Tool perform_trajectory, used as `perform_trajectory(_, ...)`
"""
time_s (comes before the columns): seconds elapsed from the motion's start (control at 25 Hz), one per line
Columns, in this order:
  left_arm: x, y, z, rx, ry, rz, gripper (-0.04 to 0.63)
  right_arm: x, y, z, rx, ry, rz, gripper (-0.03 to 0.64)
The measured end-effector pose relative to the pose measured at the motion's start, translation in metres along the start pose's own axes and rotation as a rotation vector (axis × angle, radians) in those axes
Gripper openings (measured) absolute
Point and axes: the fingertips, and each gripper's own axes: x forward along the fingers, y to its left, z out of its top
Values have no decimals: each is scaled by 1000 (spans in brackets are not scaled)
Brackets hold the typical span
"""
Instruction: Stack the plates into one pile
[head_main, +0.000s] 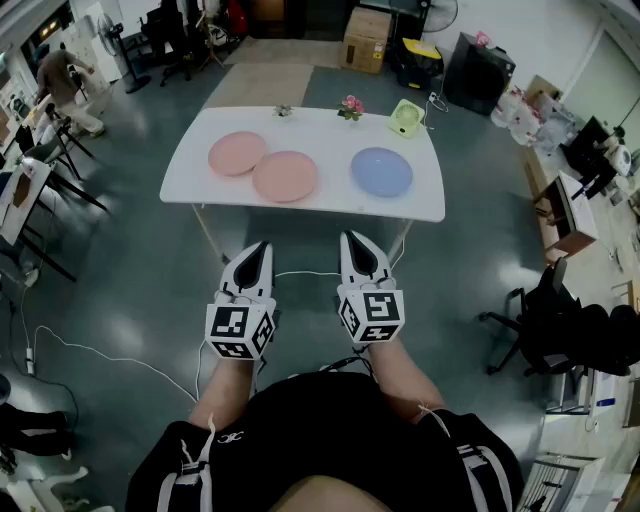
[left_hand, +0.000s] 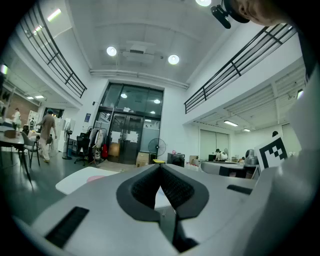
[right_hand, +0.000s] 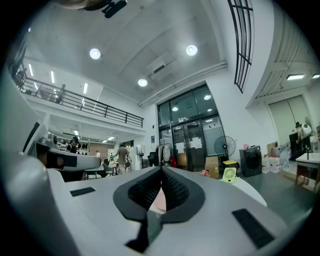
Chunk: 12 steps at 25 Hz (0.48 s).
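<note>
Left gripper (head_main: 262, 245): jaws together, tips meeting, nothing between them. It is held level over the floor (head_main: 150, 290), short of the near edge of the white table (head_main: 200, 190), nose aimed at the table. Its own view confirms this: pads shut, with only a sliver of tabletop showing through the hollow behind the tips.

Right gripper (head_main: 348, 237): same story, jaws closed and empty. It sits parallel to the left one and just beside it, also short of the table's near edge and pointing at it. A bit of pink shows through the pad hollow in its own view. That is a plate far off on the table, not something gripped.

Plates, all on the table, all lying flat and face up. They are round, so no long axis of their own. As a set they form a row along the table's long side:
- left pink plate (head_main: 237, 154): left part of the table, nearer the far edge.
- middle pink plate (head_main: 285, 176): centre-left of the table and a little nearer the near edge. Its rim touches or slightly laps the left one; can't tell which is on top.
- blue plate (head_main: 381, 171): right part of the table, clear gap from the pink pair.

Nothing is stacked yet.

At the table's far edge: small flowers (head_main: 350, 107) near the middle, green fan (head_main: 406, 117) towards the right corner.
</note>
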Motion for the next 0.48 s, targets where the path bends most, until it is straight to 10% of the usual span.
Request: perform_trajectory(0.48,-26,24,-4,-18,7,-6,12,-1,32,-2,26,-8,-15,17)
